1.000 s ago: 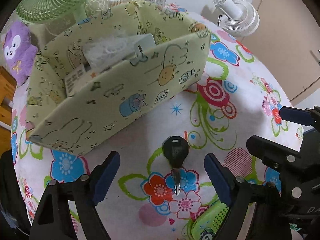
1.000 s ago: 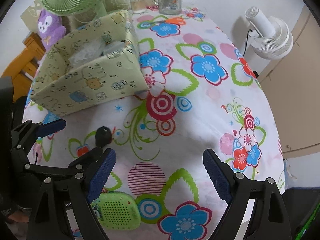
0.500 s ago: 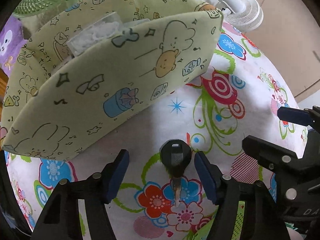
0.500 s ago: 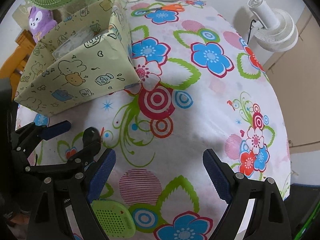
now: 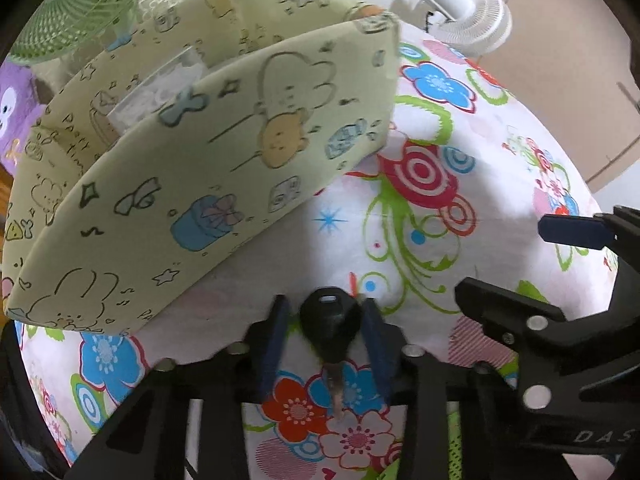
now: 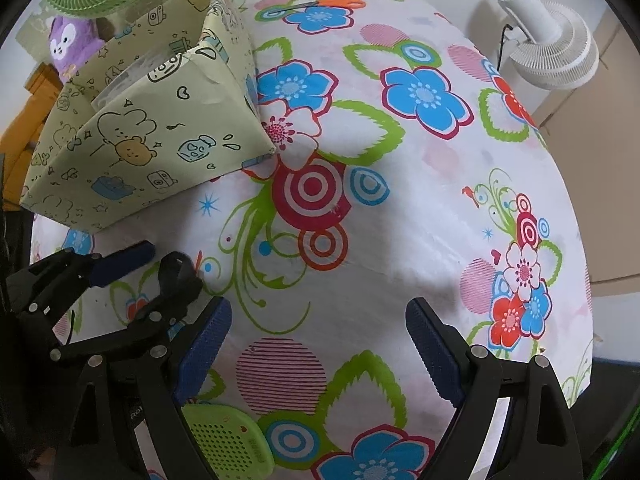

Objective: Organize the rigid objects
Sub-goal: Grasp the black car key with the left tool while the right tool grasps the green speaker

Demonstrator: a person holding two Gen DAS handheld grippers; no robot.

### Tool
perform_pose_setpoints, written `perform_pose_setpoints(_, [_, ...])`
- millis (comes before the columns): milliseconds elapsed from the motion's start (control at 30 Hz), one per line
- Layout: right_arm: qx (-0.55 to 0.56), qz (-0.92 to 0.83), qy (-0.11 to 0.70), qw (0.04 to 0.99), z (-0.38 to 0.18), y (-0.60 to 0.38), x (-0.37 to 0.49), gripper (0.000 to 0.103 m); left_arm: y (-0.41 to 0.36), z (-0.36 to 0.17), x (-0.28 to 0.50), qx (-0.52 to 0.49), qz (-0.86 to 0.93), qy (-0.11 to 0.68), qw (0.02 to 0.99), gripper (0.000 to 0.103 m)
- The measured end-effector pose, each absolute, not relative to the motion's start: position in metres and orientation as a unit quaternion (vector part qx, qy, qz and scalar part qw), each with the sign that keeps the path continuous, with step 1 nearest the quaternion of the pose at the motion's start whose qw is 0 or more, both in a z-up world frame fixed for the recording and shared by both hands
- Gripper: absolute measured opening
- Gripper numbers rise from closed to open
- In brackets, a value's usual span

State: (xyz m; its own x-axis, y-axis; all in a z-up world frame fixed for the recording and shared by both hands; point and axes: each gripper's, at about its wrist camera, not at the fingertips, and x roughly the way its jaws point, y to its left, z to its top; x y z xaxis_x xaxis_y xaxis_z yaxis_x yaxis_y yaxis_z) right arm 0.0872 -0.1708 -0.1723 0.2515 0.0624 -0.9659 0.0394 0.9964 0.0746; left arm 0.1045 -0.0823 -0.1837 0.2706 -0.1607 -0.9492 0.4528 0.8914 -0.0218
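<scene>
On the flowered tablecloth (image 5: 460, 168), just in front of the pale green cartoon-print storage box (image 5: 192, 184), I have my left gripper (image 5: 326, 332) clenched on the black-headed key (image 5: 330, 328) (blade toward me), while my right gripper (image 6: 318, 344) hangs wide open over bare cloth.

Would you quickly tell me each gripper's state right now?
Left gripper: shut on the black-headed metal key.
Right gripper: open, holding nothing.
</scene>
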Motion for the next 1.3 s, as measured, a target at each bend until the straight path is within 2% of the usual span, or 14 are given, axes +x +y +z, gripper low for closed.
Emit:
perform_pose_setpoints(400, [0.038,0.010,0.606,0.794,-0.167,-0.160,0.075,0.091,-0.084,-0.178,0.089,0.130,-0.198,0.566,0.789,0.031])
perform_pose_setpoints(1300, [0.020,0.032,0.593,0.804,-0.156,-0.105,0.032,0.091,0.008,-0.167,0.030,0.103,-0.178,0.569,0.796,0.031])
